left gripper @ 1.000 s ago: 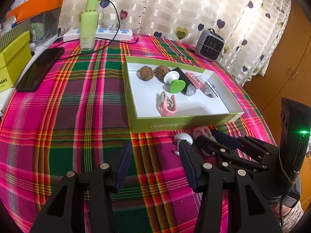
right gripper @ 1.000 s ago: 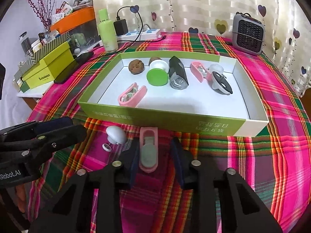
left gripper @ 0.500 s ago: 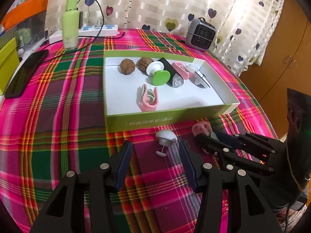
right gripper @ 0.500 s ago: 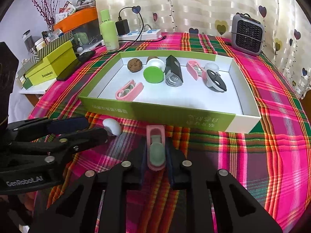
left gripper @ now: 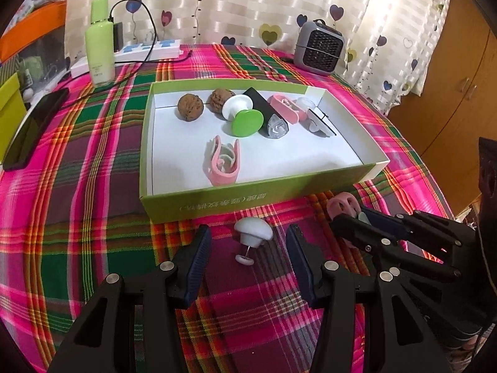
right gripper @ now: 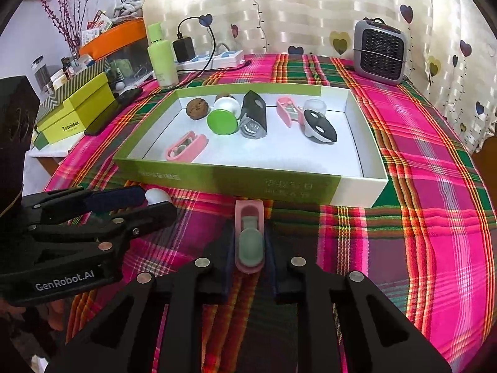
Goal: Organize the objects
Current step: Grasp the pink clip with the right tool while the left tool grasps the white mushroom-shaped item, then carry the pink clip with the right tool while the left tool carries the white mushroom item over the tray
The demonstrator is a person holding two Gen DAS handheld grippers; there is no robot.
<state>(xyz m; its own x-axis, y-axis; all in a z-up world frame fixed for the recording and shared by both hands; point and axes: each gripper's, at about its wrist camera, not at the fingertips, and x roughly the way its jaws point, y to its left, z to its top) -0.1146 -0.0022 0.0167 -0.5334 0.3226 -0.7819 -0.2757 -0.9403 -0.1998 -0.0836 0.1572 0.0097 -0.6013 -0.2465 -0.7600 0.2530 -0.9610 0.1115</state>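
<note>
A white mushroom-shaped knob with a small pin lies on the plaid cloth just in front of the green box. My left gripper stands open around the knob, with its pads clear of it. The right gripper is shut on a pink clip with a grey-green insert, low over the cloth before the box's front wall. In the left wrist view that gripper comes in from the right with the pink clip at its tip. The right wrist view shows the left gripper beside the knob.
The box holds two walnuts, a green-and-white suction piece, a black item, two pink clips and a black-and-white piece. Behind it stand a small heater, a green bottle and a power strip. A phone lies at the left.
The right gripper has shut on the pink clip. My left gripper has slid right, so the white knob now lies between its fingers.
</note>
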